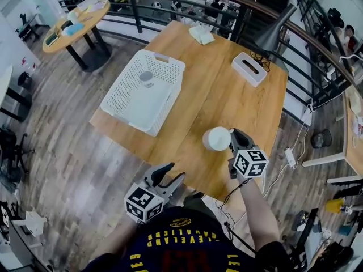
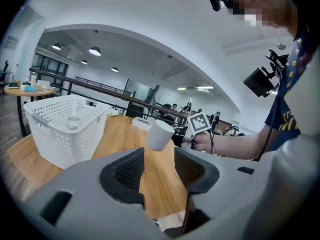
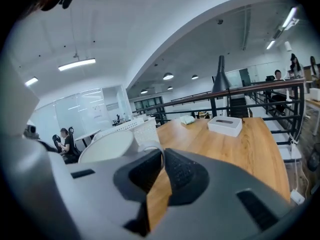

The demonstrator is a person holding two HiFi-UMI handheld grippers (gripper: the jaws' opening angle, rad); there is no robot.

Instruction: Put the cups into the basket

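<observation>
Currently the right hand-held gripper has its jaws pressed together on the thin loop handle of a white cylindrical ceramic cup. The cup body hangs tilted just to that hand-held gripper's left, over the near part of the rectangular wooden worktop.

The left hand-held gripper has its jaws spread, with only bare worktop showing through the gap. It sits off the worktop, just outside the near edge and over the plank floor. In the left gripper view the held cup lies ahead and slightly above the jaw line.

The white perforated plastic basket stands ahead and to the left of both hand-held grippers, close along the worktop's left edge. A small pale cup stands upright inside it, towards its far end.

Between the right hand-held gripper and the basket's near wall the wood is bare. Farther ahead and to the right of the right hand-held gripper:
- a white rectangular tissue box, near the worktop's right edge;
- a black desk lamp, at the far right corner;
- a crumpled white cloth, at the far edge.

A dark metal railing runs beyond the far edge.
</observation>
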